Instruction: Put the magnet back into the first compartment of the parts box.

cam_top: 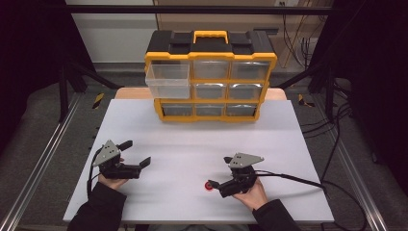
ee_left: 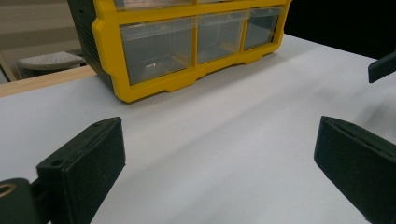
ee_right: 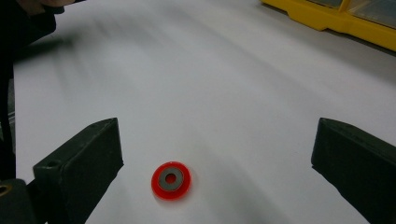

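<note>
A small red disc [cam_top: 209, 186] with a grey centre lies flat on the white table [cam_top: 192, 144] near the front. My right gripper [cam_top: 219, 172] rests on the table, points left and is open. In the right gripper view the red disc [ee_right: 171, 180] lies on the table between the two jaws, nearer the left one, touching neither. My right gripper [ee_right: 217, 163] holds nothing. At the front left my left gripper [cam_top: 136, 153] is open and empty, angled toward the table's middle. In the left gripper view, bare table lies between the spread jaws of my left gripper [ee_left: 219, 158].
A yellow and black drawer organizer [cam_top: 210, 74] stands at the back centre of the table. Its top-left clear drawer [cam_top: 168, 81] is pulled out toward me. The organizer's lower drawers [ee_left: 187, 46] are shut. Cables trail off the table's right side [cam_top: 308, 182].
</note>
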Demonstrator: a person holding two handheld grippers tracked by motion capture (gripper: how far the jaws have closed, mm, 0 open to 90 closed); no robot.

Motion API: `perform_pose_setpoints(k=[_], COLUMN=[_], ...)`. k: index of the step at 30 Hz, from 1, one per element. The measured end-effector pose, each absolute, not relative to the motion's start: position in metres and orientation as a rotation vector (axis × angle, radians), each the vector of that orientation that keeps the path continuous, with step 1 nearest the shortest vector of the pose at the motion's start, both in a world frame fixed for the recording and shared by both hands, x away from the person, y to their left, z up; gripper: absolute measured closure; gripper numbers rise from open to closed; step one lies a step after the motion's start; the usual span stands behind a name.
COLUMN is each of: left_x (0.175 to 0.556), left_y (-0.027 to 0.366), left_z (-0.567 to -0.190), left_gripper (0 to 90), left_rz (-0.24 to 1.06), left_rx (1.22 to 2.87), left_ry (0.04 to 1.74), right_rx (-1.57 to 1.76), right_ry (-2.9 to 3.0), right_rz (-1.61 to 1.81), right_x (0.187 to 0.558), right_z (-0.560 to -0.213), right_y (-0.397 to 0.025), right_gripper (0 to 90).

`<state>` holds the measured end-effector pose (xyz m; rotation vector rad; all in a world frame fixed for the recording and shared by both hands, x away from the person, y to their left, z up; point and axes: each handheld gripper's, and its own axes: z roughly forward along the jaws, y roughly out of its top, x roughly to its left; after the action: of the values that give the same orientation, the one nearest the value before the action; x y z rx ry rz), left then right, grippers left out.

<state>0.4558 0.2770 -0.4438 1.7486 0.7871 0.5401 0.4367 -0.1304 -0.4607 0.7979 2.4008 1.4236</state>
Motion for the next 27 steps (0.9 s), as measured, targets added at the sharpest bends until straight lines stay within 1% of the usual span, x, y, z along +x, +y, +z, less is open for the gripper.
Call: perform_pose_setpoints(k=[21, 27], left_x=[0.456, 0.456], left_y=[0.276, 0.276], left_z=[-0.444, -0.444], left_gripper=[1.5, 1.5], left_rz=[0.54, 0.54], left_rx=[1.755, 1.754], left_ry=[0.787, 0.788], right_rx=[0.773, 0.768], right_ry=[2.471, 2.494], right_rz=[1.363, 1.334], right_x=[0.437, 0.438], right_z=[-0.468, -0.472], right_y=[-0.121, -0.117], right_gripper=[4.6, 6.6])
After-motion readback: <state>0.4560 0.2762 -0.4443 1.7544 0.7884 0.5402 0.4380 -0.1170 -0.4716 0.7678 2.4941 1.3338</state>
